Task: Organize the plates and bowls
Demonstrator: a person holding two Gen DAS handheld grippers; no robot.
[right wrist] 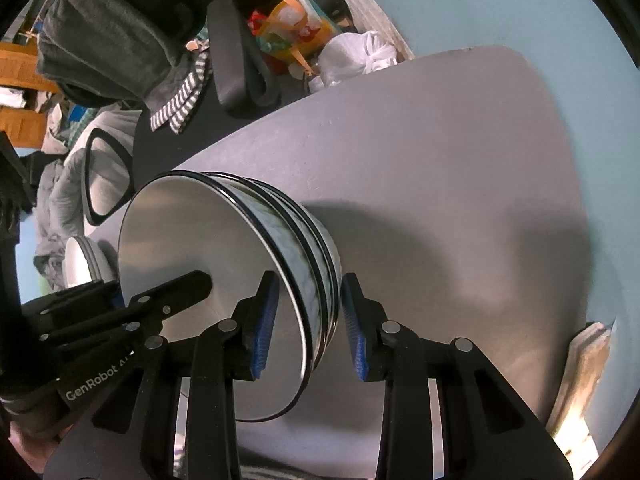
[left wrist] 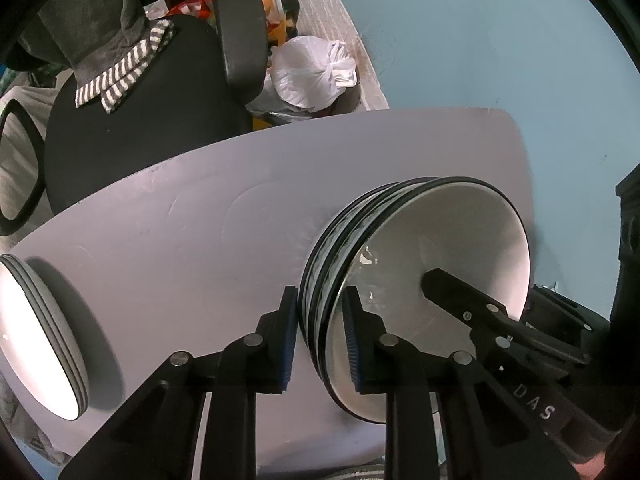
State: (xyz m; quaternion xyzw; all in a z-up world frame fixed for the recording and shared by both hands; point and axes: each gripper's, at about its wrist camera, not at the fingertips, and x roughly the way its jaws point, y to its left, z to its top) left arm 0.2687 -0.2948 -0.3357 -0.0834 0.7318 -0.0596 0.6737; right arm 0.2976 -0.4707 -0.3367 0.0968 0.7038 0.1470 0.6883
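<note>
Two handheld claws grip opposite sides of one stack of bowls on a grey table.

The left claw has its blue-padded fingers closed around the rim edge of the stack of bowls, one finger outside and one inside the top bowl. The right claw straddles the rims on the far side of the same stack; its inner pad touches, while a gap shows at the outer pad, so I cannot tell if it is fully clamped. The white bowls have black rims and sit nested on the grey table. A separate stack of plates sits well apart at the table's left end. Beyond the table stand a black office chair draped with a striped cloth, and a knotted white plastic bag.
</note>
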